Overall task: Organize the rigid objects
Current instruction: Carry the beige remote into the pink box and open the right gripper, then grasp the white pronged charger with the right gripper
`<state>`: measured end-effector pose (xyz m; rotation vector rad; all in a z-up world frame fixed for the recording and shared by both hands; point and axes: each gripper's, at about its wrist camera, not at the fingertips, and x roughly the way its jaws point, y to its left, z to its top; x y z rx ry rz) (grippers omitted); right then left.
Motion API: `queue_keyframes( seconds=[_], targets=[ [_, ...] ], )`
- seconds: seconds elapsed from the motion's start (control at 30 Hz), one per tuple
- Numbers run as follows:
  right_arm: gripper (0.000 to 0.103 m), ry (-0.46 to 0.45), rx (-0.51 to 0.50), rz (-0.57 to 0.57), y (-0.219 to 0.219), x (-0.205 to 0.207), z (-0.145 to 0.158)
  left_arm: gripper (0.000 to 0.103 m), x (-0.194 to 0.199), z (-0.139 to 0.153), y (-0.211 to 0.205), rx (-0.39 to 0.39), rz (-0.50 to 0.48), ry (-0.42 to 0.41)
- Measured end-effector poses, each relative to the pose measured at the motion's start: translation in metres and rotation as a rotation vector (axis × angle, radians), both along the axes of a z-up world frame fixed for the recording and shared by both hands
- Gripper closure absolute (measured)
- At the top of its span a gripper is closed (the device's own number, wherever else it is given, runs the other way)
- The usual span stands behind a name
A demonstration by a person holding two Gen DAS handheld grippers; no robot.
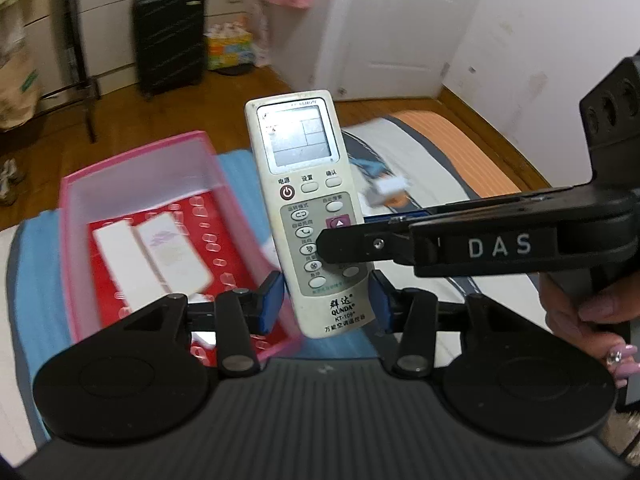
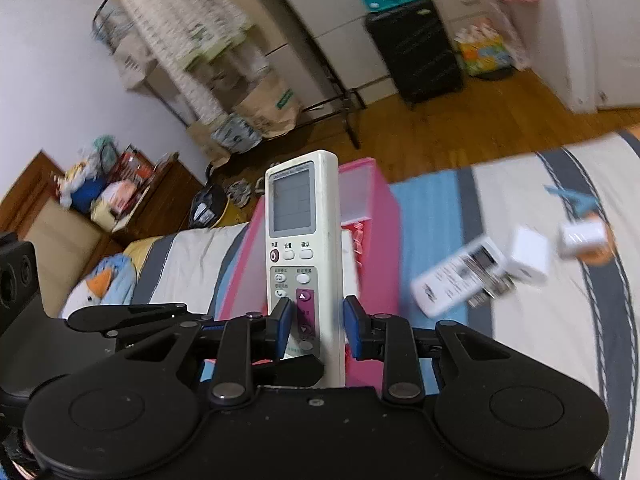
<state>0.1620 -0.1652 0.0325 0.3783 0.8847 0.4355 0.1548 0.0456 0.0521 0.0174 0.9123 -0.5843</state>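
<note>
The remote control (image 1: 306, 216) stands up between the left gripper (image 1: 326, 304) fingers, with the right gripper (image 1: 440, 244) reaching in across it from three o'clock. At nine o'clock of the remote, the storage bin (image 1: 80, 216) sits on the bed (image 1: 420, 160), two flat remotes (image 1: 152, 256) side by side inside. Seen from the right wrist, a second remote (image 2: 460, 280) and small boxes (image 2: 532, 258) lie on the bed at three o'clock.

remote controls: 1 held (image 1: 304, 208) + 1 on bed (image 2: 460, 280) | pink bins: 1 (image 1: 132, 184) | white flat boxes in bin: 2 (image 1: 128, 264) | white blocks on bed: 2 (image 2: 528, 258)
</note>
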Motion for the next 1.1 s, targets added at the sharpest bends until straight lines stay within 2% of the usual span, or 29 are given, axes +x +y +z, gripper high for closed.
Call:
queue_keyframes(
  seconds=[0.17, 0.23, 0.47, 0.5, 0.53, 0.57, 0.6, 0.67, 0.77, 0.87, 1.0, 1.1],
  targets=[
    [0.070, -0.034, -0.133, 0.106, 0.046, 0.038, -0.004, 0.058, 0.034, -0.033, 0.035, -0.070, 0.098, 0.010],
    [0.070, -0.011, -0.185, 0.128, 0.061, 0.056, -0.012, 0.058, 0.048, -0.053, 0.047, -0.121, 0.138, 0.052],
    [0.071, 0.072, -0.322, 0.138, 0.093, 0.092, -0.053, 0.059, 0.087, -0.110, 0.062, -0.143, 0.155, 0.137],
    [0.074, 0.077, -0.339, 0.134, 0.097, 0.096, -0.059, 0.066, 0.092, -0.117, 0.065, -0.163, 0.160, 0.148],
    [0.084, 0.083, -0.356, 0.129, 0.099, 0.099, -0.063, 0.070, 0.096, -0.124, 0.067, -0.204, 0.138, 0.170],
    [0.086, 0.102, -0.331, 0.136, 0.101, 0.102, -0.066, 0.070, 0.101, -0.130, 0.066, -0.231, 0.135, 0.192],
    [0.087, 0.126, -0.286, 0.137, 0.101, 0.105, -0.069, 0.070, 0.104, -0.135, 0.065, -0.225, 0.147, 0.207],
    [0.091, 0.122, -0.295, 0.141, 0.107, 0.106, -0.071, 0.072, 0.109, -0.144, 0.061, -0.216, 0.138, 0.210],
    [0.091, 0.130, -0.253, 0.141, 0.106, 0.105, -0.070, 0.072, 0.112, -0.151, 0.064, -0.229, 0.155, 0.227],
    [0.089, 0.078, -0.276, 0.111, 0.092, 0.099, -0.061, 0.072, 0.109, -0.146, 0.068, -0.202, 0.174, 0.194],
    [0.086, 0.038, -0.246, 0.075, 0.052, 0.082, -0.037, 0.072, 0.100, -0.133, 0.069, -0.175, 0.183, 0.165],
    [0.086, 0.026, -0.222, 0.036, 0.015, 0.065, -0.020, 0.072, 0.088, -0.116, 0.057, -0.124, 0.159, 0.125]
  ],
)
